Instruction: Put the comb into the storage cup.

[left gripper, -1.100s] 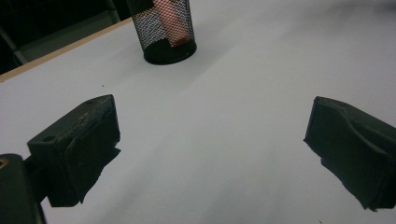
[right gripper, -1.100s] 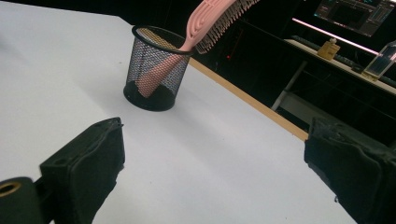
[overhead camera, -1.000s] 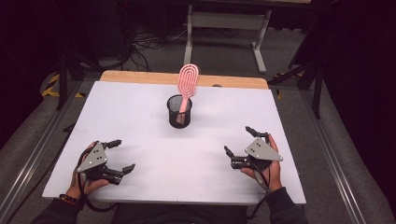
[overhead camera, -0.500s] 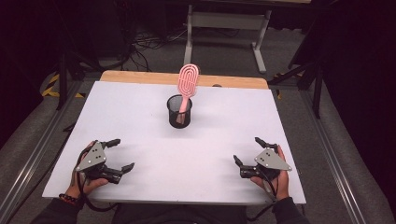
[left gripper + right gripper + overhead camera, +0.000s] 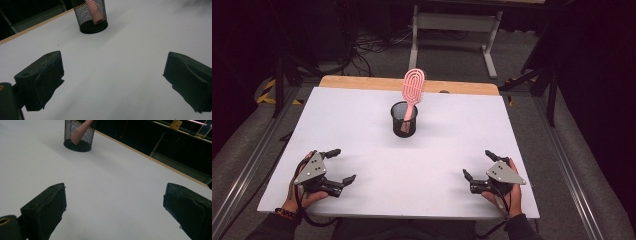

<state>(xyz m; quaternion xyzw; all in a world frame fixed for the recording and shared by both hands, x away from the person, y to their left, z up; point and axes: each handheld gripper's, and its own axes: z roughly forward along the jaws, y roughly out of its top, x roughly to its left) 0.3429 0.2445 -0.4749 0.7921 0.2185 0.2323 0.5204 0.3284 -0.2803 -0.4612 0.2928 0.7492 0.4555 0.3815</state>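
1. Your left gripper [image 5: 334,166] sits at the lower left of the high view, jaws spread wide with nothing between them. Its own view shows bare white table [image 5: 120,62] between the two black jaws.
2. Your right gripper [image 5: 477,165] sits at the lower right of the high view, also wide open and holding nothing.
3. The pink hairbrush [image 5: 412,92] stands handle-down in the black mesh cup [image 5: 404,120], just above the middle of the high view. Its head leans toward the upper right, above the rim.
4. In the left gripper view the cup [image 5: 91,15] sits at the top, left of centre; in the right gripper view it [image 5: 78,133] sits at the upper left. It is well apart from both grippers.
5. Judging by this, you are at rest at the near edge with the brush already in the cup, or with a pick not yet begun.
6. If you go for the brush, reach forward with one gripper, close on the head or the handle above the rim, and steady the cup with the other so it does not tip.
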